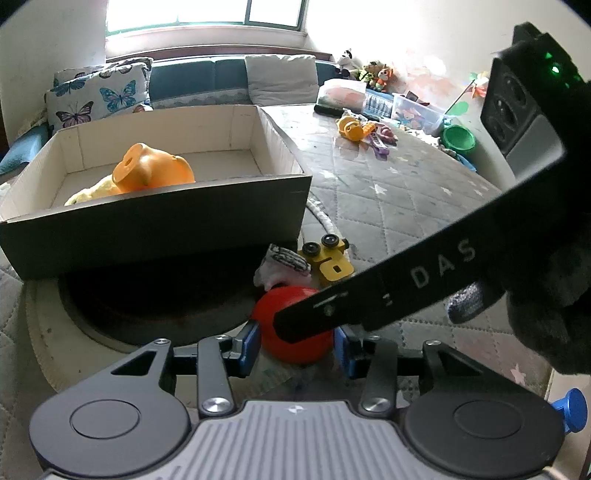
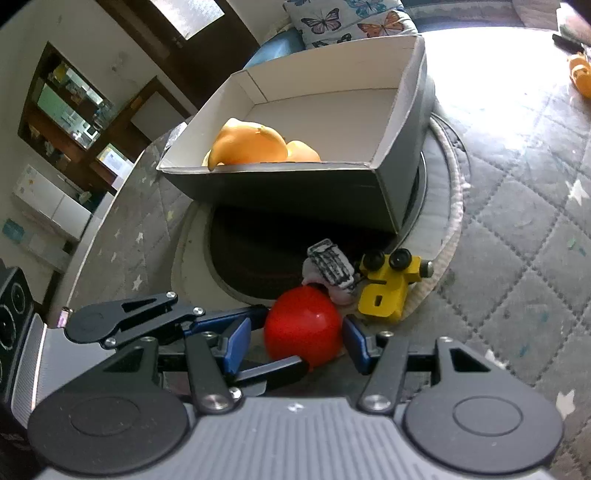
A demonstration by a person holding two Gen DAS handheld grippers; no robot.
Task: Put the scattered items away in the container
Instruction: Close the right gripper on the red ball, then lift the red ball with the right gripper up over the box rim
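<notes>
Both hand-held grippers (image 1: 295, 349) (image 2: 297, 343) straddle red ball (image 2: 303, 326), apparently untouched.

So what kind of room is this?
Probably a living room or playroom at home: a sofa with butterfly cushions under a window, stuffed toys on a ledge, and a quilted play mat.

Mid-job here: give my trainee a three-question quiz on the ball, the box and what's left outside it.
1. True or false: the red ball already lies inside the cardboard box.
2. What sits in the box now? A) an orange toy B) the yellow toy truck C) nothing
3. Fill in: both the left gripper and the right gripper have open fingers on either side of the ____.

Key: 1 false; 2 A; 3 red ball.
</notes>
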